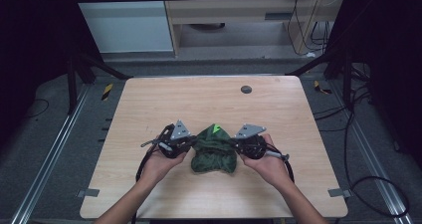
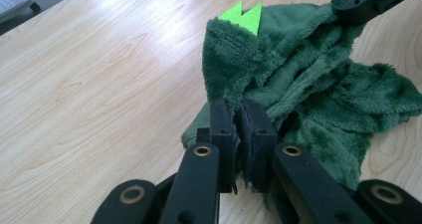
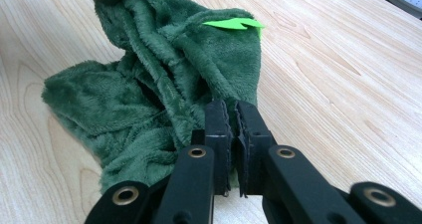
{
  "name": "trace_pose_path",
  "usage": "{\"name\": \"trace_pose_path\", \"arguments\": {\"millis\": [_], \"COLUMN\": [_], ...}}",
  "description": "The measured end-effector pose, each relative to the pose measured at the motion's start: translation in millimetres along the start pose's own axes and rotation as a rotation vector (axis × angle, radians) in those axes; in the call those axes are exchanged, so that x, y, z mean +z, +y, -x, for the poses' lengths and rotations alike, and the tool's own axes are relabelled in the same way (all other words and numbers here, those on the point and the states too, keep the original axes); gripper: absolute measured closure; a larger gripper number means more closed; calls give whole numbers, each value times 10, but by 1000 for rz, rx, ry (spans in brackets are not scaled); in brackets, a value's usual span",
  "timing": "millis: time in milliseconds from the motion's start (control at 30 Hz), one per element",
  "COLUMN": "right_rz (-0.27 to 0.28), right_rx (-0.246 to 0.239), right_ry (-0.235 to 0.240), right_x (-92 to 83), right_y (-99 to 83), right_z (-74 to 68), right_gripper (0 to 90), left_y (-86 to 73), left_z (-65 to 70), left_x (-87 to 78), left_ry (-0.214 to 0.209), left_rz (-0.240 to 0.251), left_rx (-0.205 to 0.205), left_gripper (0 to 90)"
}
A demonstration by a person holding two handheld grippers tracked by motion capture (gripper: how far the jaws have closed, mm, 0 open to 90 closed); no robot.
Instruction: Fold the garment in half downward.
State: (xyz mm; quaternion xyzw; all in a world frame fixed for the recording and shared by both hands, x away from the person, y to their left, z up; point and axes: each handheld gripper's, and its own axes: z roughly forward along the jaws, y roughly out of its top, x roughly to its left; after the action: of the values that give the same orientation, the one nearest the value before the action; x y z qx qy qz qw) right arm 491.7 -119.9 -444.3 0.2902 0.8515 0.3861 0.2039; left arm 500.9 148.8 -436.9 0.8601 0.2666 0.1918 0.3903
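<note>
While both grippers pinch the green fleece garment (image 1: 215, 152), it hangs bunched between them over the near middle of the wooden table (image 1: 199, 99), its lower folds resting on the wood. The left gripper (image 1: 191, 142) has its jaws nearly closed on the cloth's left edge; the right gripper (image 1: 234, 143) is clamped the same way on the right edge. So the cloth's long axis runs side to side from one pinch to the other, both hands equally close, and any spreading likely means pulling them apart along that line. It is a plush, deep-piled fabric, crumpled and soft, with a stiff bright-green zigzag patch (image 2: 242, 16) standing at its top.
</note>
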Motion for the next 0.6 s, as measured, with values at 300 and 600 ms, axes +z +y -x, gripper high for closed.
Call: {"name": "trace_pose_path", "arguments": {"millis": [300, 600], "right_rz": [-4, -17], "right_rx": [-6, -16], "right_ry": [5, 14], "right_x": [12, 42], "right_y": [-43, -137], "right_z": [-37, -108], "right_gripper": [850, 848], "left_y": [-34, -165], "left_z": [46, 111], "left_x": [-4, 27], "left_ry": [-8, -19], "left_rz": [2, -13], "left_rx": [7, 22], "left_gripper": [850, 851]}}
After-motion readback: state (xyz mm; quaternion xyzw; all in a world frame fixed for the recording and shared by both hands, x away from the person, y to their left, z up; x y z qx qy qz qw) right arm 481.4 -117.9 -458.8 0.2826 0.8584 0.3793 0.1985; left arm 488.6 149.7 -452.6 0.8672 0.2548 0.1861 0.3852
